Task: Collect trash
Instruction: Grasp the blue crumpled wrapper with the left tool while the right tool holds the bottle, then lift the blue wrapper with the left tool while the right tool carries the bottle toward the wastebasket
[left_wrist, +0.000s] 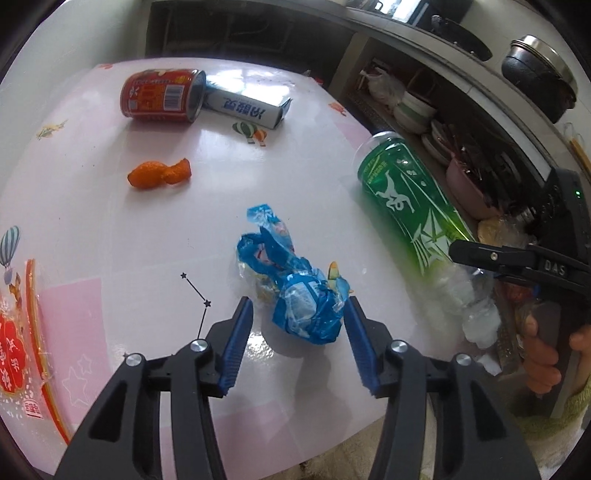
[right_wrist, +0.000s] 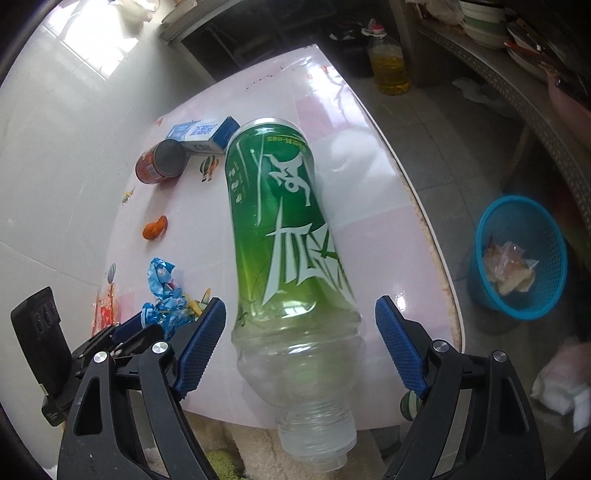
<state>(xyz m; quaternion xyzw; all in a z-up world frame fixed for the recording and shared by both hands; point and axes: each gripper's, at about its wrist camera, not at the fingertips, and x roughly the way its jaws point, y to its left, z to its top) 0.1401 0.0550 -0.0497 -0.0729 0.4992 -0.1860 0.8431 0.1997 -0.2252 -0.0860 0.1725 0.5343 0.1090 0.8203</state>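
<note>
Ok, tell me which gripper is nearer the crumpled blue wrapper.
Left. The left gripper has its open jaws on either side of the crumpled blue wrapper. The right gripper sits off to the wrapper's right, its open jaws straddling the green bottle.

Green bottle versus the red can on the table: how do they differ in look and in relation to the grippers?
The green bottle is see-through plastic with white lettering; the red can is opaque metal with a barcode label. The bottle lies between the right gripper's open fingers, its neck past the table edge; the can lies at the far side, against a white carton, away from both grippers. The bottle looks the longer. Both lie on their sides.
</note>
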